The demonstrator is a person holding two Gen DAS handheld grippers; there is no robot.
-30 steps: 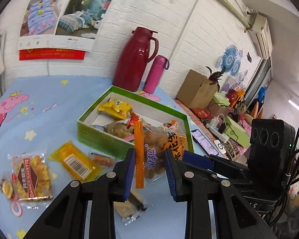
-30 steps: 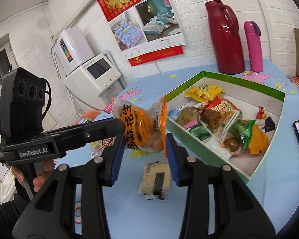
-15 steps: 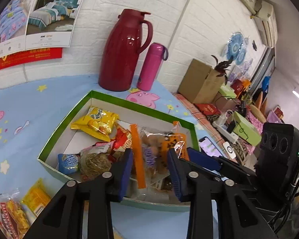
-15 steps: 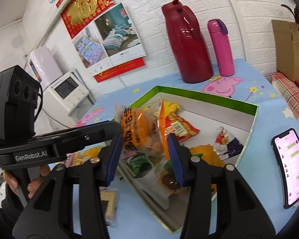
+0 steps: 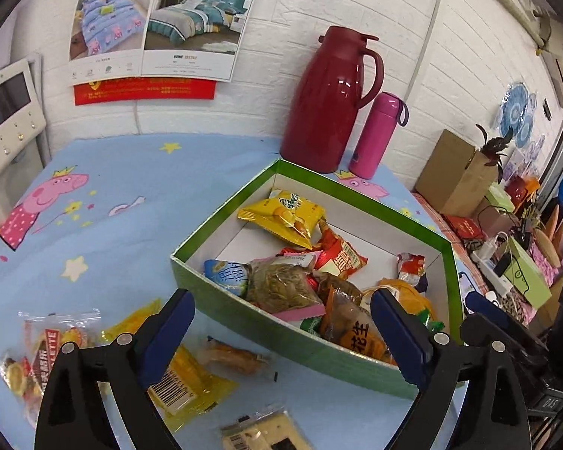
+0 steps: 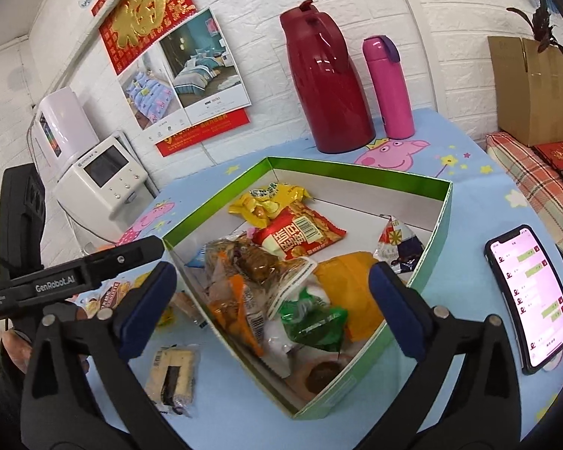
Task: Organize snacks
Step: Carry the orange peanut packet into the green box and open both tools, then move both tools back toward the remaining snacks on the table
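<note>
Through my left wrist camera, my left tongs [image 5: 281,318] are spread wide with nothing between them, hovering over the near wall of the green box [image 5: 221,225]. Inside the box lie a yellow packet [image 5: 281,215], a red packet [image 5: 339,255], and an orange peanut bag [image 5: 356,333] tucked against the near wall. Outside the box, on the blue tablecloth [image 5: 131,187], I see a yellow barcode packet [image 5: 184,390], a clear candy bag [image 5: 37,345], a small orange snack [image 5: 236,356] and a pale cracker pack [image 5: 262,431]. A red thermos [image 5: 326,101] and a pink bottle [image 5: 375,135] stand behind the box.

Through my right wrist camera, my right tongs [image 6: 272,300] are likewise wide apart and empty, above the box [image 6: 356,178]. The snack pile sits below them: red packet [image 6: 300,236], a green wrapper [image 6: 311,322], the orange bag [image 6: 236,307]. The cracker pack [image 6: 172,375] lies on the cloth beside the box's left wall. A phone [image 6: 529,300] rests to the right, screen lit.
</note>
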